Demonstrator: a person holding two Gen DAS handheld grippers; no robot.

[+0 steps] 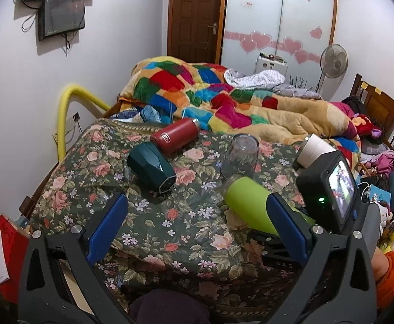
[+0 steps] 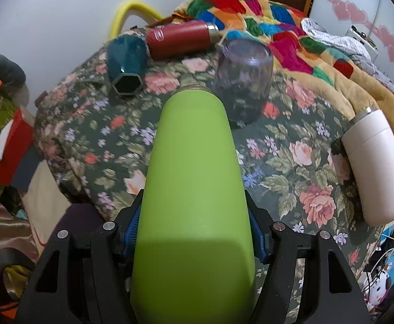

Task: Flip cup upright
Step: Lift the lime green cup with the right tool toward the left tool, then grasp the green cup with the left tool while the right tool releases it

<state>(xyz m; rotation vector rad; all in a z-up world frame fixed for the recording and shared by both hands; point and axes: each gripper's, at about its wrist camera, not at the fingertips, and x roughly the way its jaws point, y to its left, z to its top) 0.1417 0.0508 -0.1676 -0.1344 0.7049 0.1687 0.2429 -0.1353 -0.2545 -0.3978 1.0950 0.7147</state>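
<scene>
A lime green cup (image 2: 194,189) lies lengthwise between the blue pads of my right gripper (image 2: 194,232), which is shut on its body; its metal rim points away toward the bed. In the left wrist view the same green cup (image 1: 248,202) is tilted low over the floral bedspread (image 1: 153,224), with the right gripper's camera body (image 1: 329,189) behind it. My left gripper (image 1: 197,224) is open and empty above the bedspread.
On the floral bedspread (image 2: 291,162) lie a dark teal faceted cup (image 2: 126,62), a red flask (image 2: 180,37) and a white cup (image 2: 374,164) on their sides. A clear glass jar (image 2: 244,81) stands mouth down just beyond the green cup. A patchwork blanket (image 1: 223,100) is heaped behind.
</scene>
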